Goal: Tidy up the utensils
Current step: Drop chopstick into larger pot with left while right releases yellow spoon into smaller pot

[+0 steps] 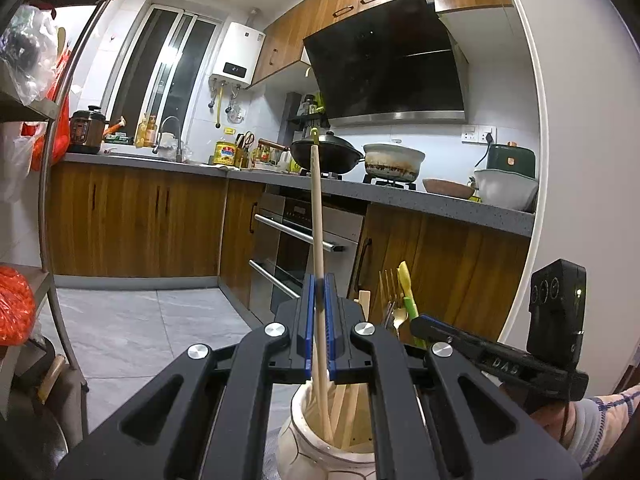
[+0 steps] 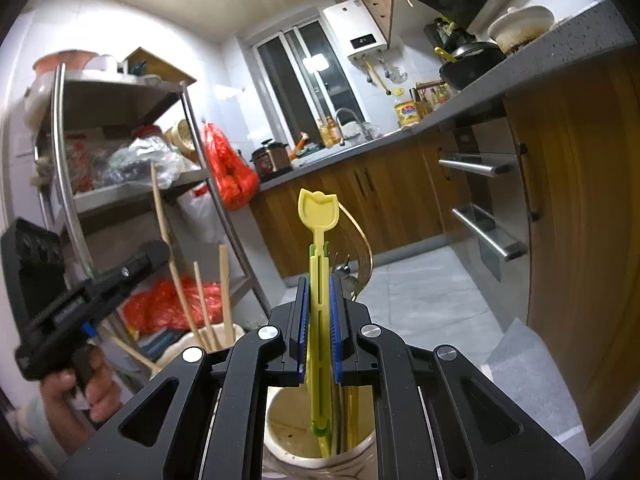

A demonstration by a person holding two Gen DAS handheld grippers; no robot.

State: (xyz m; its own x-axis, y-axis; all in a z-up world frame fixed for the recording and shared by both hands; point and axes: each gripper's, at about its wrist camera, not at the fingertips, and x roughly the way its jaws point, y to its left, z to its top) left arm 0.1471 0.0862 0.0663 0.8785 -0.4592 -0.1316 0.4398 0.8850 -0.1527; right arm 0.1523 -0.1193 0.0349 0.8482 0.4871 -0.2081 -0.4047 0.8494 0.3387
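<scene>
My left gripper (image 1: 319, 280) is shut on a long wooden stick (image 1: 317, 216) that stands upright, its lower end inside a cream ceramic jar (image 1: 304, 440) with several other wooden chopsticks. My right gripper (image 2: 319, 284) is shut on a yellow-green plastic utensil with a tulip-shaped end (image 2: 318, 232), its lower end inside a white holder (image 2: 288, 436) with metal utensils. In the right wrist view the left gripper (image 2: 156, 252) shows at left on the stick (image 2: 162, 216), above the jar (image 2: 176, 354). In the left wrist view the right gripper (image 1: 420, 326) shows beside forks (image 1: 390, 292).
A kitchen counter (image 1: 280, 176) with wok, pots and bottles runs along the wall, over wood cabinets and an oven (image 1: 296, 248). A metal shelf rack (image 2: 132, 184) with bags stands at the left. White paper (image 2: 528, 376) lies to the right of the holder.
</scene>
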